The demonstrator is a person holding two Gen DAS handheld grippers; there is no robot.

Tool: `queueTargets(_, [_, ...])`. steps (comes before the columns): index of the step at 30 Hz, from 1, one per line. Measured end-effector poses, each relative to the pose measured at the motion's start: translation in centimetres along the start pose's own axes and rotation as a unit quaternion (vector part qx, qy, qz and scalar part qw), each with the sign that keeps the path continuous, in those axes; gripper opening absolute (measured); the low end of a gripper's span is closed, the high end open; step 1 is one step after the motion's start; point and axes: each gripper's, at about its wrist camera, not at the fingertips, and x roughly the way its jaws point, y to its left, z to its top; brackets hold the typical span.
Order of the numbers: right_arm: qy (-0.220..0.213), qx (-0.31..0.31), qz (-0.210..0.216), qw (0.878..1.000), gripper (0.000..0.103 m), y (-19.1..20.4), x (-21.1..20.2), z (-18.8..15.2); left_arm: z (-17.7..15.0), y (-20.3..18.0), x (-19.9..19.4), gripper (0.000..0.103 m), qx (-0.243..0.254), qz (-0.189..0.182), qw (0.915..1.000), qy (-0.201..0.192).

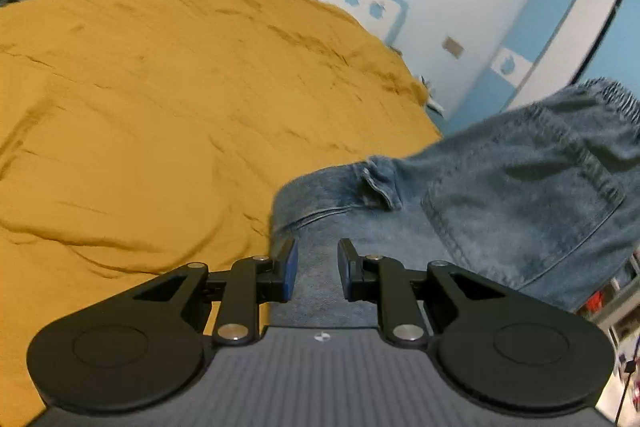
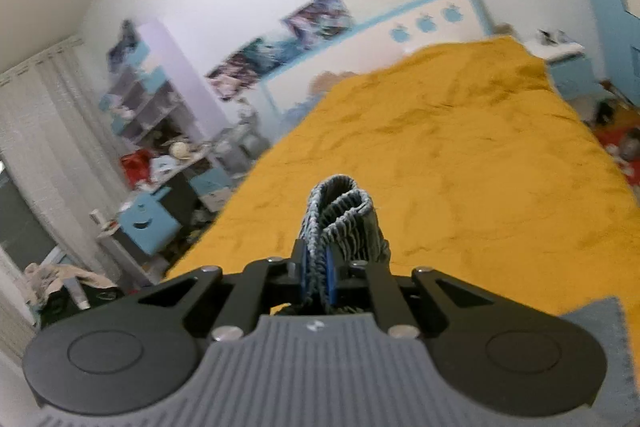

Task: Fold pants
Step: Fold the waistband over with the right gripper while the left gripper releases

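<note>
The pants are blue denim with an elastic waistband and a back pocket. In the left wrist view they hang from the upper right down over the mustard bedspread. My left gripper is open, its jaws on either side of a fold of denim near the pants' left edge, not pinching it. My right gripper is shut on the bunched elastic waistband, which sticks up between the blue pads. A corner of denim shows at the lower right.
The bed's white and blue headboard stands against the wall. A cluttered desk and shelves are left of the bed. A small white nightstand and a wardrobe stand on the other side.
</note>
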Motion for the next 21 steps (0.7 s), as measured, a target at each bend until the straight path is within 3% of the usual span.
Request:
queueTargets(5, [0.041, 0.052, -0.061, 0.996, 0.004, -10.3, 2.0, -2.7, -1.3, -2.2, 4.6, 0.022, 0.036, 0.002, 0.9984, 0.043])
queueTargets(10, [0.056, 0.105, -0.094, 0.988, 0.004, -20.2, 4.2, -6.6, -2.7, -2.9, 8.2, 0.021, 0.061, 0.026, 0.9944, 0.083])
queueTargets(15, [0.080, 0.114, -0.129, 0.982, 0.004, -27.4, 5.5, -9.4, -4.5, -2.4, 10.1, 0.019, 0.058, 0.055, 0.9896, 0.119])
queueTargets(21, [0.121, 0.130, -0.171, 0.969, 0.002, -34.6, 7.2, -14.8, -5.7, -1.9, 10.4, 0.019, 0.061, 0.050, 0.9886, 0.129])
